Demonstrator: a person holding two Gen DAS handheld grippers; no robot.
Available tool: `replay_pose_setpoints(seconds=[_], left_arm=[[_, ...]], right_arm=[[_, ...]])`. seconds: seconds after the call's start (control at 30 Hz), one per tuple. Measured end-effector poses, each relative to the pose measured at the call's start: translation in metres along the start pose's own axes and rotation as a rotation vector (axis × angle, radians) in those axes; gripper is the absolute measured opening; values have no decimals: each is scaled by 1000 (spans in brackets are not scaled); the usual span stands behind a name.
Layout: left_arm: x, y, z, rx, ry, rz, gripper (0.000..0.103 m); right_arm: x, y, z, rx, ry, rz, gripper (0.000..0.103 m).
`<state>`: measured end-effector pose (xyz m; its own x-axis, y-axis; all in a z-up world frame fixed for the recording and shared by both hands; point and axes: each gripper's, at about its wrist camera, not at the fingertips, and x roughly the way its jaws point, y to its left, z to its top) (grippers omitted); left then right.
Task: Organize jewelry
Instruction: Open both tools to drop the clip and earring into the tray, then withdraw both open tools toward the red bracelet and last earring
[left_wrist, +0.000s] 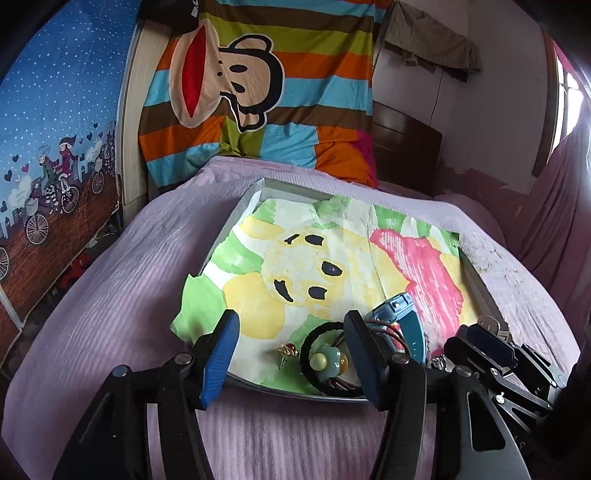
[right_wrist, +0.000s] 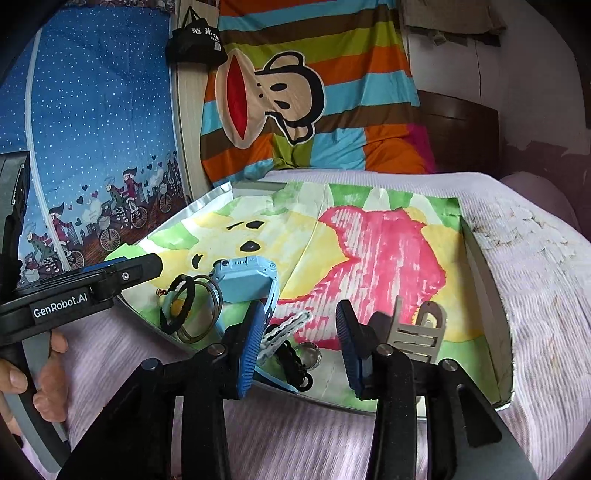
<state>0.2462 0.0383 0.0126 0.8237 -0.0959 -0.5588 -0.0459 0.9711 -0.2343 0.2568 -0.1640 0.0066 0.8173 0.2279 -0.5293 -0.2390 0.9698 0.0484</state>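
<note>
Jewelry sits bunched at the near edge of a shallow tray (right_wrist: 491, 295), which rests on a lilac bedspread (left_wrist: 110, 280) and is lined with a painted sheet (left_wrist: 332, 258) in yellow, green and pink. Starting at the left, the left gripper (left_wrist: 291, 350) hovers just over the tray's near rim, jaws wide apart and holding nothing; in the right wrist view a hand (right_wrist: 44, 384) grips its handle. Between its fingers lies a small gold and red earring (left_wrist: 287, 350), and just beside it a black hair tie (left_wrist: 325, 363) with a pale green flower charm. Moving right, thin metal bangles (right_wrist: 207, 310) overlap the hair tie, and a blue smartwatch (right_wrist: 247, 277) lies tilted against them. Next comes the right gripper (right_wrist: 301, 339), open too, gripping nothing, poised above a black and white beaded bracelet (right_wrist: 284, 332) and a silver ring (right_wrist: 310, 354). Farthest right, a silver metal clasp piece (right_wrist: 421, 332) lies on the sheet, behind the gripper's right finger.
</note>
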Motion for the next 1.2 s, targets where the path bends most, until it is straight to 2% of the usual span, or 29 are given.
replay_pose_setpoints(seconds=[0.1, 0.2, 0.27, 0.33, 0.4, 0.47, 0.53, 0.6, 0.67, 1.0, 1.2], left_arm=[[-11, 3, -1, -14, -21, 3, 56], [-25, 3, -3, -1, -58, 18, 69], [-37, 3, -5, 7, -91, 23, 76], [-45, 2, -6, 19, -108, 27, 78], [-53, 1, -8, 37, -123, 37, 83], [-61, 0, -9, 49, -144, 40, 91], [-68, -1, -10, 49, -161, 37, 96], [-75, -1, -12, 45, -174, 34, 100], [-82, -1, -15, 41, -198, 33, 103], [-116, -2, -34, 67, -293, 36, 103], [-135, 3, -51, 51, -320, 16, 103]], right_arm=[[-17, -1, 1, -3, -58, -17, 39], [-36, -5, 1, 6, -120, -24, 49], [-47, -9, 0, 21, -157, -26, 52], [-56, -13, -1, 38, -183, -24, 60], [-65, -17, -4, 61, -208, -15, 71], [-74, -21, -6, 77, -231, -27, 80], [-81, -22, -9, 86, -254, -33, 85], [-90, -24, -12, 93, -276, -38, 97], [-100, -25, -15, 103, -303, -44, 102], [-134, -26, -31, 121, -363, -66, 102], [-151, -21, -47, 90, -345, -58, 102]])
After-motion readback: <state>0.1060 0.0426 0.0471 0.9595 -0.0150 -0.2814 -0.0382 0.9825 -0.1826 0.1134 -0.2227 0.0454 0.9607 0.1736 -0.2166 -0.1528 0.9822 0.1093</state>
